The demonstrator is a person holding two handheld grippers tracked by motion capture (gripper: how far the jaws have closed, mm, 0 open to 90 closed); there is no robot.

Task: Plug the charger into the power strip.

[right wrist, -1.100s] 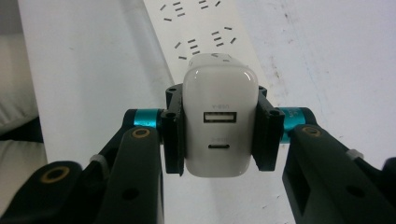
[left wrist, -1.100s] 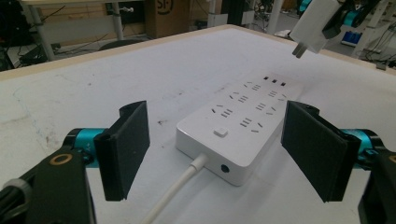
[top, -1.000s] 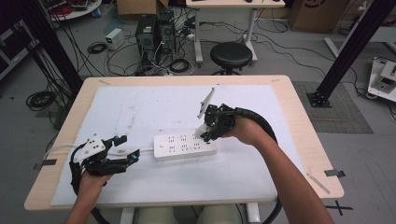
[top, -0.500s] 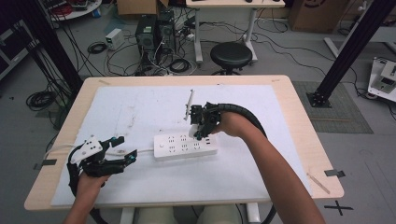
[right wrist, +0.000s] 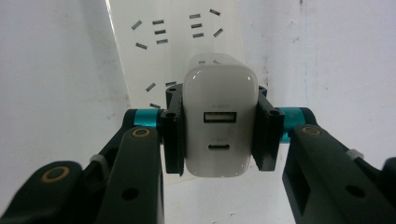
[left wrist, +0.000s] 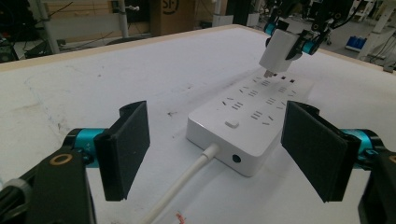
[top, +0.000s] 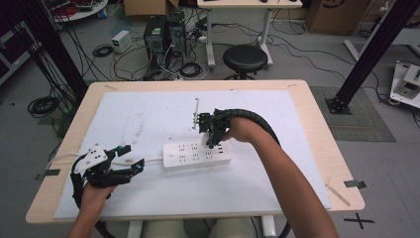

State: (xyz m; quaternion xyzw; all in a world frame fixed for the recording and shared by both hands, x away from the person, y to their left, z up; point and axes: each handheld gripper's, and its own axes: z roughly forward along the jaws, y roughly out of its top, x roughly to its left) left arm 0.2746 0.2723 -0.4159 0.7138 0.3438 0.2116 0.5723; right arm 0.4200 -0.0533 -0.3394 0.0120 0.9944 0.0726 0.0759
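A white power strip (top: 197, 155) lies across the middle of the white mat, its cord running left. My right gripper (top: 214, 140) points down over the strip's right part, shut on a white USB charger (right wrist: 220, 122) whose prongs hang just above the sockets (left wrist: 279, 51). In the right gripper view both pads clamp the charger's sides and the power strip (right wrist: 177, 42) lies beneath. My left gripper (top: 130, 159) rests on the mat left of the strip, open, with the power strip's (left wrist: 252, 121) cord end ahead of its jaws.
The white mat (top: 148, 114) covers most of the wooden table (top: 322, 144). A thin white stick (top: 196, 106) stands behind the right gripper. A black stool (top: 244, 58), computer towers and cables sit on the floor beyond the far edge.
My right gripper has carried the charger leftward and down, from beside the strip's right end to above its sockets. The left gripper has stayed put.
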